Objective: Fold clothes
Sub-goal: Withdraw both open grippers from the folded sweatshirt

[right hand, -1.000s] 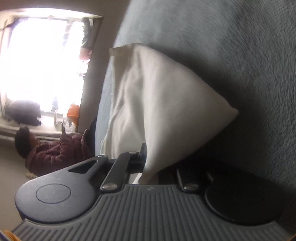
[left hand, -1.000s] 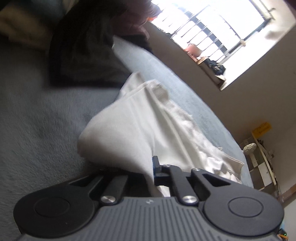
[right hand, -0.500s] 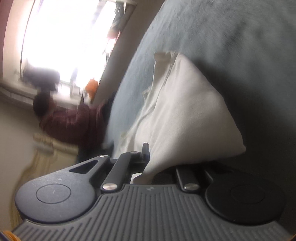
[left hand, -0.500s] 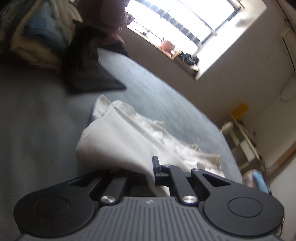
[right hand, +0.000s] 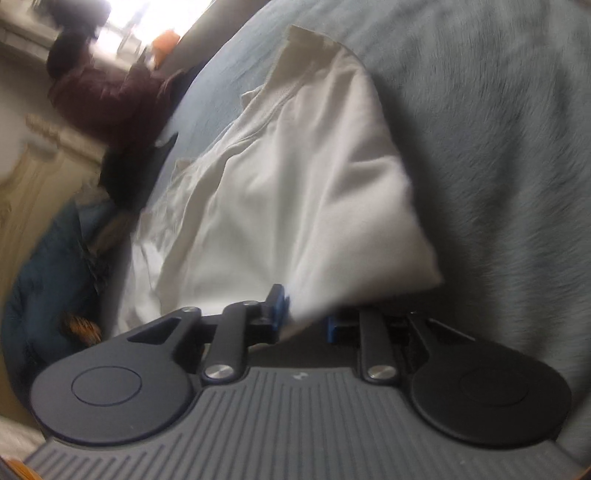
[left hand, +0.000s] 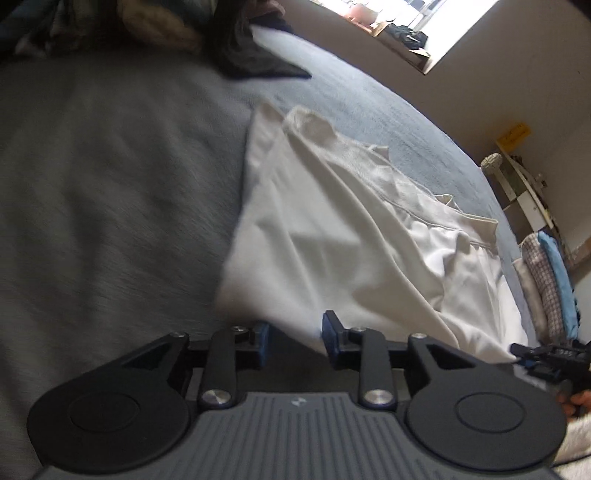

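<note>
I'm looking down both wrist cams. L gripper (left hand: 294, 334): jaws are standing apart, having just been opening, w/ a corner of the white garment (left hand: 332, 236) hanging between the blue pads; the pads aren't pressing on it, gap showing on the left side. That corner is blurring, so I can't tell if it's brushing the right pad.

R gripper (right hand: 307, 314): jaws also parted, just been opening, cloth corner sitting between them. Its right pad is mostly getting covered by the garment's (right hand: 295, 184) drooping fold, so contact there I can't tell. In the left cam, the R gripper (left hand: 532, 356) is poking in at the right edge, cut off, w/ a bit of a hand (left hand: 576, 400) behind it.

Garment is lying folded over on the grey bed cover (left hand: 110, 184), stretching away from both claws, collar end farthest.

Further out: a dark cloth (left hand: 255, 55) is lying on the bed beyond the garment, w/ a heap of clothes (left hand: 147, 22) behind it, cut off by the frame top. Folded stack (left hand: 550, 273) at the bed's right edge, partly hidden. Window (left hand: 443, 18) is blowing out white.

Right cam, far left: a person in a maroon jacket (right hand: 107, 92), blurry, sitting by the bright window; a dark blue bundle (right hand: 48, 266) lower down, hard to make out.
</note>
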`<action>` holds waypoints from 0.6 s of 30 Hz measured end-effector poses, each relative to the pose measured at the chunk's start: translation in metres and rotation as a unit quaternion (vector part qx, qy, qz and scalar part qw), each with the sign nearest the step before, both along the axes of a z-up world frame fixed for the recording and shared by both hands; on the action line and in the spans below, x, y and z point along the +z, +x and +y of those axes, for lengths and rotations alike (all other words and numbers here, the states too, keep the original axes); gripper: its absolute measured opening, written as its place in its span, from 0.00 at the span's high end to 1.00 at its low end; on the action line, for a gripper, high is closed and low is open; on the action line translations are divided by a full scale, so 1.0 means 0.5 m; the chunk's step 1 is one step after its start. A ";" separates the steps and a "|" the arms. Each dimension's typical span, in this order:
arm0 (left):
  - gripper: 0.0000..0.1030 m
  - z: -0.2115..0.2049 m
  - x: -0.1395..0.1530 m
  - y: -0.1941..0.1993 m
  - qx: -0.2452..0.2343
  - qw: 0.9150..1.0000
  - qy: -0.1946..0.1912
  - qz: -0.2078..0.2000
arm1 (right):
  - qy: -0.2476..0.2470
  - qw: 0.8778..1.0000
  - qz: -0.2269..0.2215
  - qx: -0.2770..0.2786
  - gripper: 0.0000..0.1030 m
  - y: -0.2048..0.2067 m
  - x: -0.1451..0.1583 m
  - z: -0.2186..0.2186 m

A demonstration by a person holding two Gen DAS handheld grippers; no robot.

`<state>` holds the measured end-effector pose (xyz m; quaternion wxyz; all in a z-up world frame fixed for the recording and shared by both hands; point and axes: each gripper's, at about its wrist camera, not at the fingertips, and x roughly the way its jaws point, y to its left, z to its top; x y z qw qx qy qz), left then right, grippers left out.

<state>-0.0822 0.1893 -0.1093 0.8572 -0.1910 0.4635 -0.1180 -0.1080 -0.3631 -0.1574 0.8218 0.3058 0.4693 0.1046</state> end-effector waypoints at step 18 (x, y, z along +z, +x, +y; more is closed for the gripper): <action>0.42 -0.149 0.198 0.168 -0.007 0.985 0.084 -0.148 | -0.271 0.933 -0.152 0.184 0.28 0.176 0.359 0.277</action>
